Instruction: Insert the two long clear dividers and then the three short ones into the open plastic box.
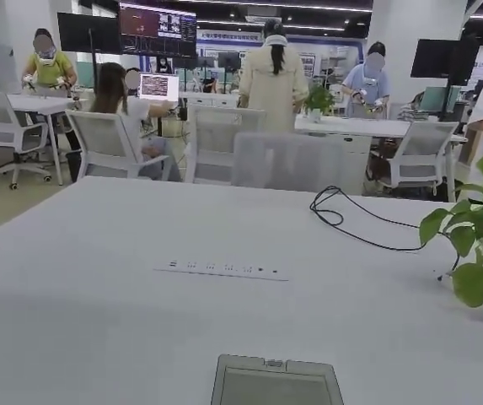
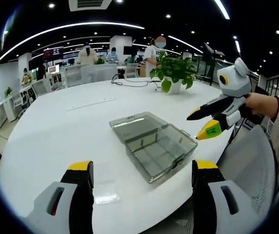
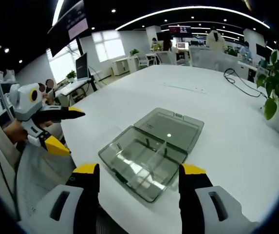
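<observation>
Left gripper [image 2: 142, 168], right gripper [image 3: 139, 169] gape before box [image 3: 171, 128]

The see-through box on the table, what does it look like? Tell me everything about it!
The box is smoky clear plastic, rectangular and shallow. It lies wide open. The lid is folded back flat on the white table and joined to the tray along one long side, with a small latch tab on its far edge. Thin clear walls seem to split the tray into compartments. The box sits close to the table's edge, and nothing but the table touches it.
</observation>
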Tool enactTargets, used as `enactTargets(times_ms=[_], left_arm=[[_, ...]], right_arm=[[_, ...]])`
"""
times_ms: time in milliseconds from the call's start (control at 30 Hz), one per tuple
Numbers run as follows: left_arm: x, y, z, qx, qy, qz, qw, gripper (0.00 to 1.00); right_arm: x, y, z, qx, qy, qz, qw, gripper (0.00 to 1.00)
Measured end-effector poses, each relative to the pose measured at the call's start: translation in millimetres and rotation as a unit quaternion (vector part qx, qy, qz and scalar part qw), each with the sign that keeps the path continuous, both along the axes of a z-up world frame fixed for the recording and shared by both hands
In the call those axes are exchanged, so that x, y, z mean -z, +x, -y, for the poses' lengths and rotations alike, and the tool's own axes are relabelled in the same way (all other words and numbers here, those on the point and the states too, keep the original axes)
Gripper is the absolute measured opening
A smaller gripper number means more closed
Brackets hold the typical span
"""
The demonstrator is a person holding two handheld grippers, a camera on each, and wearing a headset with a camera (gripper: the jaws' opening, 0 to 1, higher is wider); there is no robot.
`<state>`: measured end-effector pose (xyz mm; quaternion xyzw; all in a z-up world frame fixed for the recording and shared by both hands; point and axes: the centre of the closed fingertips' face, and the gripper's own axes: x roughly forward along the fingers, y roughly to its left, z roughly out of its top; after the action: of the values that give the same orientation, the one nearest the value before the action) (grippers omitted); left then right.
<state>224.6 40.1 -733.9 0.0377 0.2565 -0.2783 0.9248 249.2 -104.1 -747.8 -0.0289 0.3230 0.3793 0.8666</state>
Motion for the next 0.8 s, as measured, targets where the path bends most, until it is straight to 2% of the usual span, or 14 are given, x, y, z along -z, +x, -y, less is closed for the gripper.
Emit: enactTargets(times_ms=[67, 200, 333, 400, 433, 467, 500, 567, 667, 800], left_arm=[[3.2, 0.0, -4.0, -0.003, 0.012, -0.012, 0.9998, 0.81], [5.1, 3.8, -10.3, -0.015, 0.021, -0.021, 0.9994, 0.77], [14.2, 7.4, -21.7, -0.031, 0.042, -0.046, 0.9976, 0.72], [17.1, 9.9, -24.8, -0.036, 0.046, -0.052, 0.9969, 0.7], [20.8, 9.8, -26.9, -0.038, 0.05, -0.067, 0.9957, 0.7], [22.2, 10.7, -27.4, -0.038, 0.051, -0.071, 0.9954, 0.68], [26.1, 11.3, -31.4, -0.044, 0.059, -0.083, 0.9939, 0.66], [29.3, 14.1, -32.6, -0.04, 0.066, -0.085, 0.9934, 0.65], [35.2, 16.6, -35.6, -0.044, 0.069, -0.099, 0.9917, 0.63], [47.2, 19.5, -41.0, -0.05, 0.081, -0.121, 0.9881, 0.59]], right_arm=[[-1.8, -0.9, 0.1, -0.002, 0.005, 0.004, 1.0, 0.68], [-3.8, -1.9, -1.1, -0.01, 0.007, 0.013, 0.9998, 0.71], [-6.0, -2.3, -1.8, -0.016, 0.01, 0.022, 0.9996, 0.73], [-7.2, -2.2, -2.1, -0.015, 0.015, 0.024, 0.9995, 0.74], [-7.0, -2.1, -1.8, -0.015, 0.014, 0.025, 0.9995, 0.74], [-6.2, -2.3, -1.1, -0.015, 0.012, 0.024, 0.9995, 0.74], [-5.4, -2.7, -0.8, -0.016, 0.009, 0.026, 0.9995, 0.74], [-3.4, -3.7, -0.2, -0.019, 0.001, 0.027, 0.9994, 0.74], [-1.4, -4.7, 0.4, -0.024, -0.007, 0.03, 0.9992, 0.74], [-3.0, -4.9, -0.8, -0.027, -0.003, 0.035, 0.999, 0.74]])
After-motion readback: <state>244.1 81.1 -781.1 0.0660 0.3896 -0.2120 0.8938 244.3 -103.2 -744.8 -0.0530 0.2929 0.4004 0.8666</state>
